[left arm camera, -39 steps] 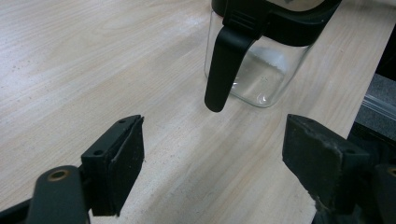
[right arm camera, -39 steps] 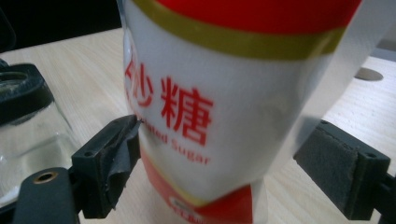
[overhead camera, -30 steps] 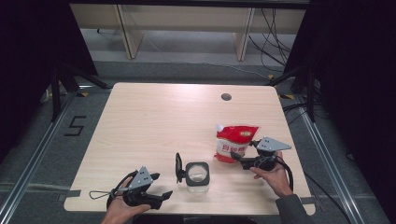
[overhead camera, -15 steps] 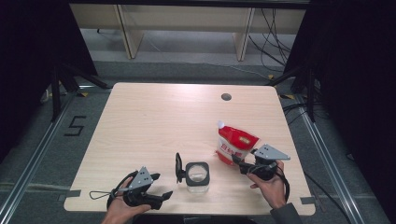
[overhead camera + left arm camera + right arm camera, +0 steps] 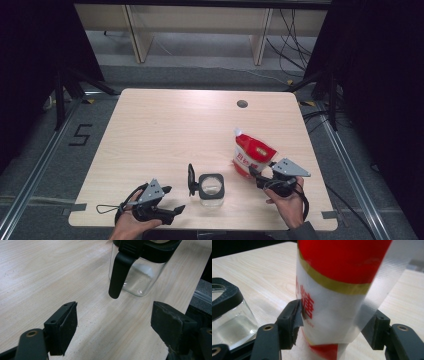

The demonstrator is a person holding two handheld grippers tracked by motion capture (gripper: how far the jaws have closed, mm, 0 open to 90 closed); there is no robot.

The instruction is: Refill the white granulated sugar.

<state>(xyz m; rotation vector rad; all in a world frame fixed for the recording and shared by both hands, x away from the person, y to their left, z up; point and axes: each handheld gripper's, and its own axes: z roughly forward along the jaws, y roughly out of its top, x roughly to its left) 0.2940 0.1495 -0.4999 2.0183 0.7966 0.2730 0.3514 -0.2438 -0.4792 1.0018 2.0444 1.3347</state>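
A red and white spouted pouch [image 5: 252,152] leans on the table at the right, its spout up and to the left. My right gripper [image 5: 254,174] has just been closing and is shut on the pouch's [image 5: 332,290] lower part, with both pads [image 5: 295,317] against its sides. A square glass jar [image 5: 211,187] with a black rim stands near the front edge, its black hinged lid [image 5: 191,179] swung open to the left. My left gripper [image 5: 174,198] rests open at the front left, its jaws wide apart and pointing at the jar [image 5: 140,272], holding nothing.
The jar [image 5: 227,315] stands close to the left of the pouch in the right gripper view. A round cable hole [image 5: 242,104] sits near the table's far edge. Metal rails and dark stands flank the table [image 5: 165,130].
The right hand has drawn back toward the front edge, its jaws have closed on the pouch, and the pouch has tipped from upright to leaning. The left gripper and jar have stayed put.
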